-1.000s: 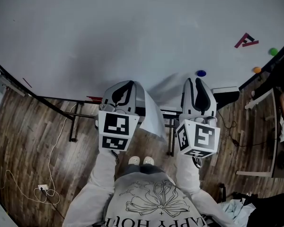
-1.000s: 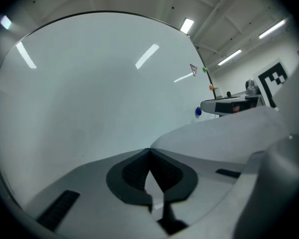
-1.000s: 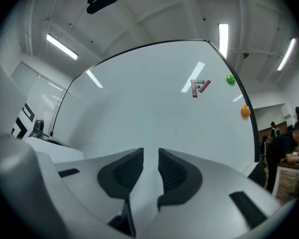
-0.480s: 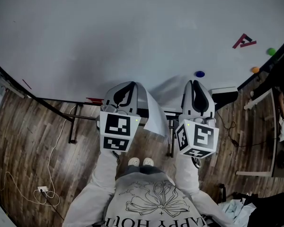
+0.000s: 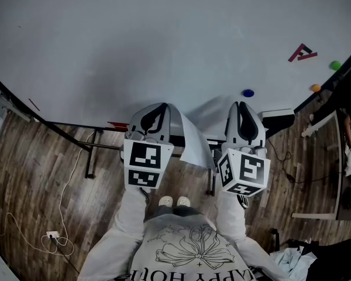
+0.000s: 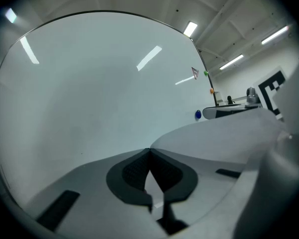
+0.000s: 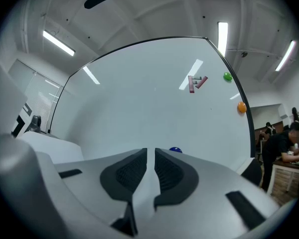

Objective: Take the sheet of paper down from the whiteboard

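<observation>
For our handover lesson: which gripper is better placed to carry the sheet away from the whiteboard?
Left. The left gripper is shut on the sheet, which spreads to its right. The right gripper has jaws slightly apart, holding nothing.

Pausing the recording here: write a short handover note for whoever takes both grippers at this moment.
Left gripper: shut on one edge of the sheet of paper, which curls off to its right.
Right gripper: jaws slightly apart with nothing between them, pointing at the whiteboard near a blue magnet.
Done: the sheet is gripped and bowed away from the board. I cannot tell whether any edge touches it.
Left to do: probably draw the sheet fully clear and bring it down.
</observation>
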A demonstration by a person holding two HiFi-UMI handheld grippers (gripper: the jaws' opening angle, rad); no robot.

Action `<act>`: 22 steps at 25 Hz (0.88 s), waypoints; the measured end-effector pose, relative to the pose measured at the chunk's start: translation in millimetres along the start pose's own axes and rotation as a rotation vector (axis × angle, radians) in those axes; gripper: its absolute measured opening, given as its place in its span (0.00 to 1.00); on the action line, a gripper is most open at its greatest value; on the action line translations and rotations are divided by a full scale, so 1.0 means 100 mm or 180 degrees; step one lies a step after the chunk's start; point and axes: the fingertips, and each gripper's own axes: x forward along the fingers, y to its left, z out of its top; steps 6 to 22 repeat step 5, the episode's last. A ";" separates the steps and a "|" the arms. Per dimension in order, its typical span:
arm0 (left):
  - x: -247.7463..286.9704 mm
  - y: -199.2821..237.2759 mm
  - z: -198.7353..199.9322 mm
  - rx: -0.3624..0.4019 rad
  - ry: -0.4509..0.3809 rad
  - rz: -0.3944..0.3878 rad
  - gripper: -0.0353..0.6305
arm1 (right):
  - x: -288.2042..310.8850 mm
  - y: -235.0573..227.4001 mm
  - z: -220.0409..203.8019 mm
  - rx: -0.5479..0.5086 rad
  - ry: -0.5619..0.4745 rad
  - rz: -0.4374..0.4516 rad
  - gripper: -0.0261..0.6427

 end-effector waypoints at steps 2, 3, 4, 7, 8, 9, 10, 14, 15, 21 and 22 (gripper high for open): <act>-0.01 0.01 0.00 -0.0008 -0.0007 0.0007 0.06 | 0.00 0.00 -0.01 0.0007 0.0008 -0.0007 0.11; -0.01 0.01 0.00 -0.0014 -0.0012 0.0011 0.06 | 0.00 0.00 -0.01 0.0010 0.0012 -0.0008 0.11; -0.01 0.01 0.01 -0.0021 -0.0015 0.0016 0.06 | 0.00 0.00 -0.01 0.0013 0.0014 -0.0008 0.11; -0.02 0.01 0.01 -0.0028 -0.0019 0.0020 0.06 | 0.00 0.00 -0.01 0.0016 0.0017 -0.0008 0.11; -0.02 0.01 0.01 -0.0028 -0.0019 0.0020 0.06 | 0.00 0.00 -0.01 0.0016 0.0017 -0.0008 0.11; -0.02 0.01 0.01 -0.0028 -0.0019 0.0020 0.06 | 0.00 0.00 -0.01 0.0016 0.0017 -0.0008 0.11; -0.02 0.01 0.01 -0.0028 -0.0019 0.0020 0.06 | 0.00 0.00 -0.01 0.0016 0.0017 -0.0008 0.11; -0.02 0.01 0.01 -0.0028 -0.0019 0.0020 0.06 | 0.00 0.00 -0.01 0.0016 0.0017 -0.0008 0.11; -0.02 0.01 0.01 -0.0028 -0.0019 0.0020 0.06 | 0.00 0.00 -0.01 0.0016 0.0017 -0.0008 0.11; -0.02 0.01 0.01 -0.0028 -0.0019 0.0020 0.06 | 0.00 0.00 -0.01 0.0016 0.0017 -0.0008 0.11; -0.02 0.01 0.01 -0.0028 -0.0019 0.0020 0.06 | 0.00 0.00 -0.01 0.0016 0.0017 -0.0008 0.11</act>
